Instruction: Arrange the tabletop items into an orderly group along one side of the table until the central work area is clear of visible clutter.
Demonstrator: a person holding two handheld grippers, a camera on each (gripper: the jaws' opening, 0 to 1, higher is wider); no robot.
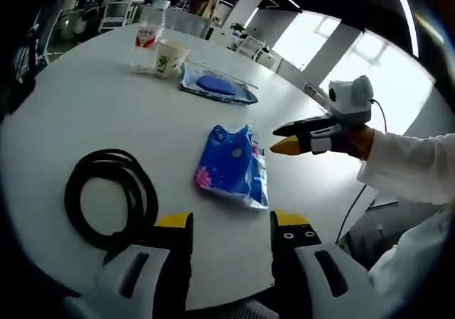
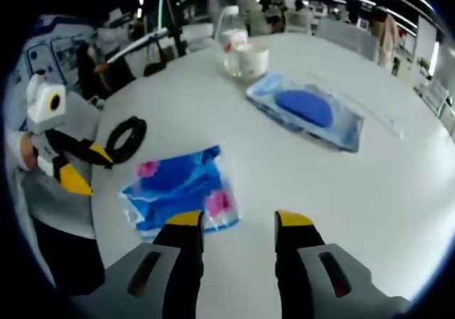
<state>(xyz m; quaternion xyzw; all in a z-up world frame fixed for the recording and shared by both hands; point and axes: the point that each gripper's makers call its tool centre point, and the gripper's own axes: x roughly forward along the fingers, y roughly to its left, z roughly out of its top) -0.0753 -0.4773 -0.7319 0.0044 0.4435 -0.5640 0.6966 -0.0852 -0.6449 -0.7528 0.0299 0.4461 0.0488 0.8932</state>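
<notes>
Both tools, the left tool (image 1: 231, 226) and the right tool (image 2: 239, 226), stand open and empty, flanking the blue packet (image 1: 233, 165) mid-worktop (image 1: 85, 106), presumably because the cup (image 1: 169, 56) and bottle (image 1: 147, 38) beyond it mark the grouping side.

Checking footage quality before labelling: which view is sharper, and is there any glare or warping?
Left gripper view: crisp, the blue packet sharp, windows blown out at right. Right gripper view: softer, the packet blurred. Both bend the white table at the edges.
</notes>
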